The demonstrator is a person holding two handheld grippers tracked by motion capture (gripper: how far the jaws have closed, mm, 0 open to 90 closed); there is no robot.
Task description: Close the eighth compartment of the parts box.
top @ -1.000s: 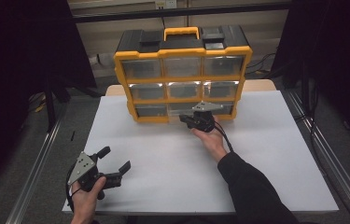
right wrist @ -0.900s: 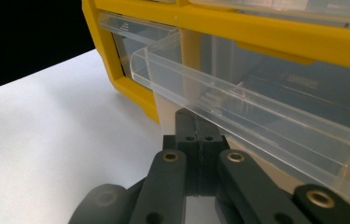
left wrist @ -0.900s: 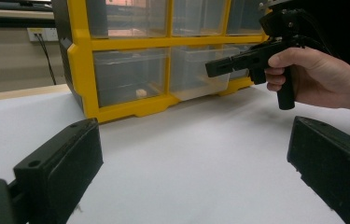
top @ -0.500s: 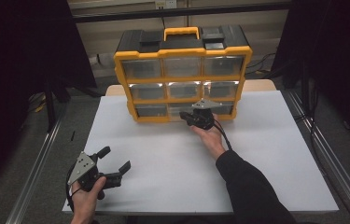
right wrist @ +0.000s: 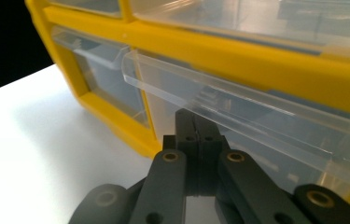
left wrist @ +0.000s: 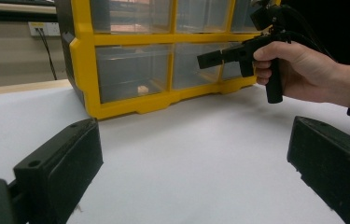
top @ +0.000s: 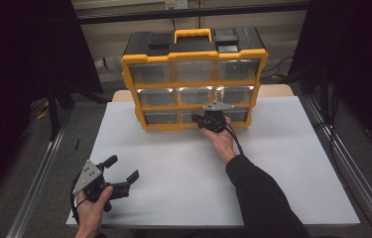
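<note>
Drawers of clear plastic fill the yellow organizer, which stands upright at twelve o'clock on the white table, three rows of three under a black top with a yellow handle.

At eight o'clock on the table, near the front edge, the left gripper sits in the person's left hand. Its jaws stand wide apart with nothing between them, and they point toward two o'clock. In the left gripper view the bare table lies between the two black jaws, and a small pale object lies inside the bottom left drawer.

Toward the table's centre, at the foot of the organizer, the right gripper is held by the right hand, with a dark sleeve running back to five o'clock. Its jaws are closed together, their tips pointing at the bottom middle drawer. In the right gripper view the closed tips sit right under that drawer's clear handle lip; whether they touch it cannot be told. Nothing is gripped between them.
</note>
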